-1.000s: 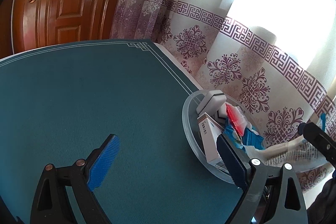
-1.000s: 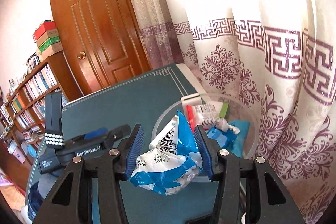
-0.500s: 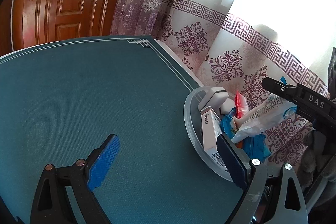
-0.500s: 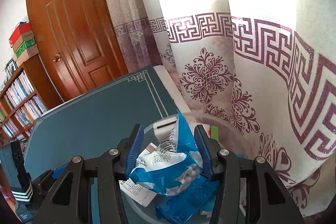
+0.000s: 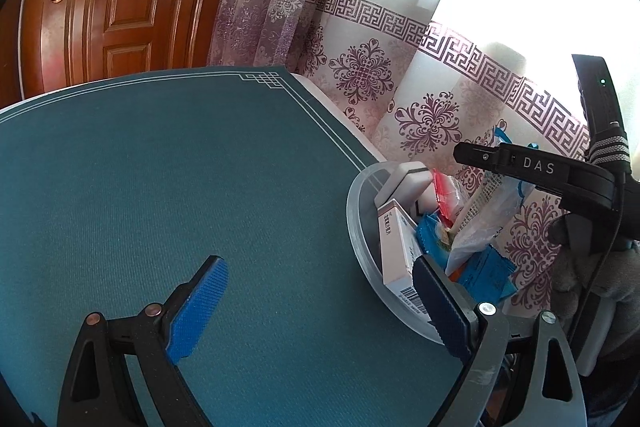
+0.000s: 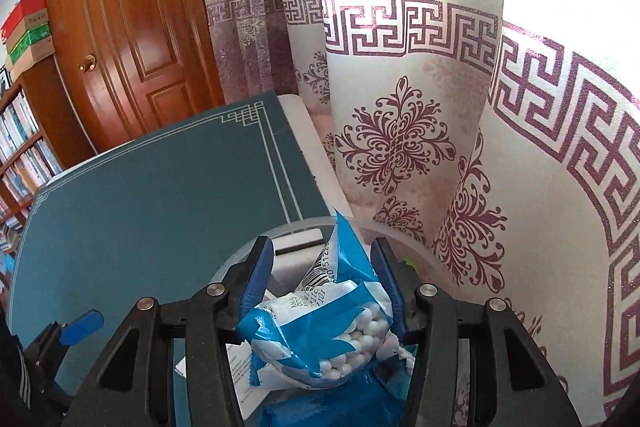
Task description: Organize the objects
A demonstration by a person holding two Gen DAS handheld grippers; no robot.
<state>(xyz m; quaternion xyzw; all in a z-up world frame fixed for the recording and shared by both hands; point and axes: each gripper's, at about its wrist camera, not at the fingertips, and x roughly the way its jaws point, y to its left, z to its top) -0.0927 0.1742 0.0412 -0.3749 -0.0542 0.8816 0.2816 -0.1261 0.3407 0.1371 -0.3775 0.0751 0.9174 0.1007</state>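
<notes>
My right gripper [image 6: 326, 291] is shut on a blue and white bag of small white balls [image 6: 320, 331], holding it above a clear plastic bowl [image 5: 354, 223]. In the left wrist view the same bag [image 5: 488, 215] hangs down into the bowl from the right gripper [image 5: 496, 157] at the right. The bowl holds a white and pink box [image 5: 394, 247], a white case [image 5: 404, 181], a red packet [image 5: 444, 191] and blue packets [image 5: 486, 273]. My left gripper [image 5: 320, 301] is open over the teal table mat [image 5: 160, 187], with nothing between its fingers.
The bowl stands at the mat's right edge, close to a patterned white and purple curtain [image 6: 460, 155]. A wooden door [image 6: 132, 39] is behind the table. A bookshelf [image 6: 20, 155] with boxes on top stands at the far left.
The right gripper has carried the bag from the near side of the bowl to a place over it and lowered it among the things inside. The left gripper has stayed still.
</notes>
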